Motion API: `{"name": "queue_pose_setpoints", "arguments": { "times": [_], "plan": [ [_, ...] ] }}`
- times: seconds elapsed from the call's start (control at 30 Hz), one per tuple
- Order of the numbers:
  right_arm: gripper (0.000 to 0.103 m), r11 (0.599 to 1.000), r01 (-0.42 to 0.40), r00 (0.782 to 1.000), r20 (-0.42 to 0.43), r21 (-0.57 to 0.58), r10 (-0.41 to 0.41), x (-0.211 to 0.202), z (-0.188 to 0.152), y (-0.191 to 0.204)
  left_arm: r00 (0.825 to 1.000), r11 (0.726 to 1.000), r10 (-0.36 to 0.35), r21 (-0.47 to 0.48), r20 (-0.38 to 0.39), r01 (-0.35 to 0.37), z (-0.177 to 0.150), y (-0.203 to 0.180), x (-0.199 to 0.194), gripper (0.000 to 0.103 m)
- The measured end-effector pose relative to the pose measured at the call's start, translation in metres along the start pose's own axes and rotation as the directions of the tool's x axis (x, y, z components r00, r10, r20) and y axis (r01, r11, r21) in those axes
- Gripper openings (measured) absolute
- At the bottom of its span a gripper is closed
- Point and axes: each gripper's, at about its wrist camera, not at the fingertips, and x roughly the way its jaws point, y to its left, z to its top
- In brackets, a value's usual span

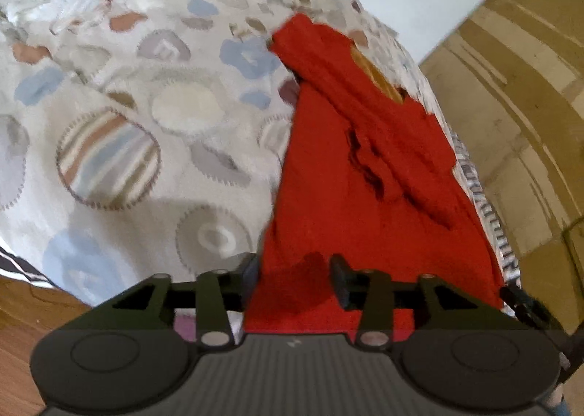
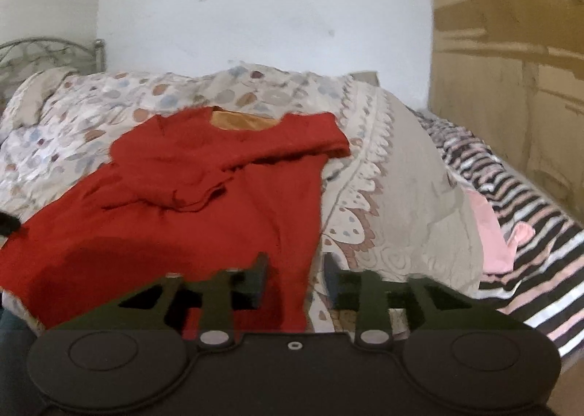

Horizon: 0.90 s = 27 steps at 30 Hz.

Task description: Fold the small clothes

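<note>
1. visibility limits. both wrist views are fisheye w/ dark corners and some blur. near hem of the red garment [image 1: 365,167] is cut off behind the gripper bodies in both views. the garment's left corner runs out of the right wrist frame. a dark object at the left edge of the right wrist view is cut off; cannot identify. a pink-purple patch below the left gripper linkage is mostly hidden; cannot identify. garment fabric detail is too soft to read.

2. writing/labels. the patterned band along the bedspread [image 1: 120,94] edge, right of the garment in the left wrist view, looks like lettering but is not legible. a small pale mark on the left gripper body is unreadable. no other text readable.

3. task item. red garment lies flat on the bedspread, neck end away from both grippers, orange lining showing at the neck opening. one sleeve is folded across the chest.

4. left gripper [image 1: 294,275]. jaws apart; red fabric of the near hem lies between them, pads not pressing on it.

5. right gripper [image 2: 294,279]. jaws apart, straddling the garment's right side edge: left finger over red cloth, right finger over bedspread. no clamp.

6. surroundings. striped blanket [image 2: 511,197] w/ a pink cloth [image 2: 492,229] at right; white wall [image 2: 255,7] behind; metal headboard [image 2: 43,50] far left.
</note>
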Motion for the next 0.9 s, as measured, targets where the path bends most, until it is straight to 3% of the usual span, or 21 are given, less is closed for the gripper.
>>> {"name": "queue_pose_setpoints", "arguments": {
  "times": [0.07,0.13,0.17,0.2,0.23,0.3,0.37,0.5,0.67,0.8,0.9],
  "plan": [
    [0.084,0.998,-0.015,1.000,0.010,-0.065,0.015,-0.005,-0.004,0.007,0.997,1.000,-0.012,0.019,-0.073,0.013,-0.006,0.000,0.006,0.061],
    [0.088,0.990,-0.023,1.000,0.012,-0.138,0.025,-0.009,-0.009,0.017,0.996,0.999,0.000,0.051,-0.091,0.005,-0.014,-0.002,0.008,0.058],
    [0.092,0.985,-0.026,1.000,0.009,-0.171,0.028,-0.010,-0.011,0.022,0.995,0.997,0.007,0.074,-0.097,0.000,-0.017,-0.004,0.008,0.054],
    [0.095,0.981,-0.028,1.000,0.009,-0.190,0.030,-0.011,-0.012,0.025,0.995,0.996,0.016,0.091,-0.100,-0.006,-0.019,-0.005,0.008,0.035],
    [0.096,0.978,-0.032,0.999,0.012,-0.207,0.035,-0.011,-0.014,0.029,0.994,0.994,0.030,0.108,-0.105,-0.018,-0.020,-0.008,0.006,0.024],
    [0.099,0.973,-0.047,0.999,0.010,-0.227,0.050,-0.011,-0.015,0.036,0.993,0.992,0.038,0.121,-0.114,-0.024,-0.017,-0.014,0.000,0.012],
    [0.100,0.968,-0.061,0.998,0.011,-0.243,0.065,-0.011,-0.016,0.042,0.992,0.995,0.002,0.098,-0.124,0.010,-0.012,-0.018,-0.011,0.011],
    [0.102,0.947,-0.114,0.990,0.049,-0.301,0.135,-0.016,-0.018,0.058,0.985,0.989,-0.143,0.029,-0.096,0.146,0.007,-0.032,-0.040,0.010],
    [0.102,0.902,-0.188,0.968,0.081,-0.388,0.237,-0.020,-0.020,0.087,0.959,0.959,-0.285,-0.006,-0.013,0.285,0.038,-0.065,-0.061,0.010],
    [0.102,0.862,-0.240,0.931,0.147,-0.446,0.335,-0.025,-0.012,0.120,0.950,0.949,-0.314,-0.031,-0.005,0.313,0.054,-0.087,-0.057,0.010],
    [0.102,0.832,-0.233,0.908,0.195,-0.503,0.371,-0.023,-0.005,0.153,0.950,0.950,-0.311,-0.039,0.001,0.311,0.059,-0.097,-0.054,0.010]
  ]
}}
